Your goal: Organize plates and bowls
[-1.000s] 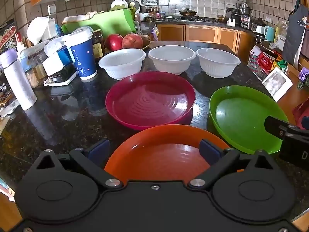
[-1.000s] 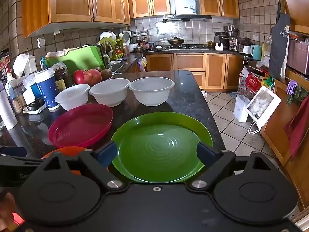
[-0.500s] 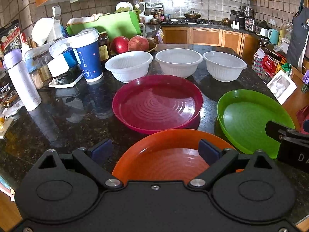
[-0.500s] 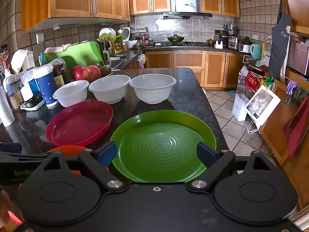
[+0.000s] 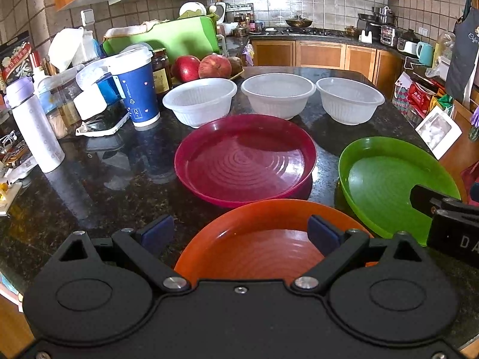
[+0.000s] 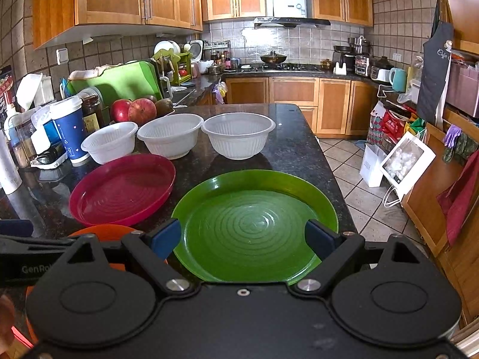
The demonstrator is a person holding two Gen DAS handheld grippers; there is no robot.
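Left gripper (image 5: 241,233): jaws spread wide, nothing between the blue pads; it hangs above the near part of the round orange plastic plate (image 5: 269,239), apart from it as far as can be told

Right gripper (image 6: 242,236): jaws likewise wide apart, holding nothing, poised over the near half of the round green plastic plate (image 6: 254,215); contact cannot be judged

Orange plate sits at the near edge of the dark speckled granite countertop (image 5: 119,179), green plate just to its right. Round magenta plastic plate (image 5: 245,158) lies just behind the orange one, rims close or slightly overlapping in the left wrist view

Behind the plates, three white ribbed plastic bowls in a row, upright: left bowl (image 5: 200,101), middle bowl (image 5: 277,95), right bowl (image 5: 349,100). In the right wrist view the middle and right bowls look to touch at the rims

Further left: blue paper cup with white lid (image 5: 136,89), white bottle with lilac cap (image 5: 34,125). Behind the bowls: red apples (image 5: 200,67), green cutting board (image 5: 167,37) leaning upright
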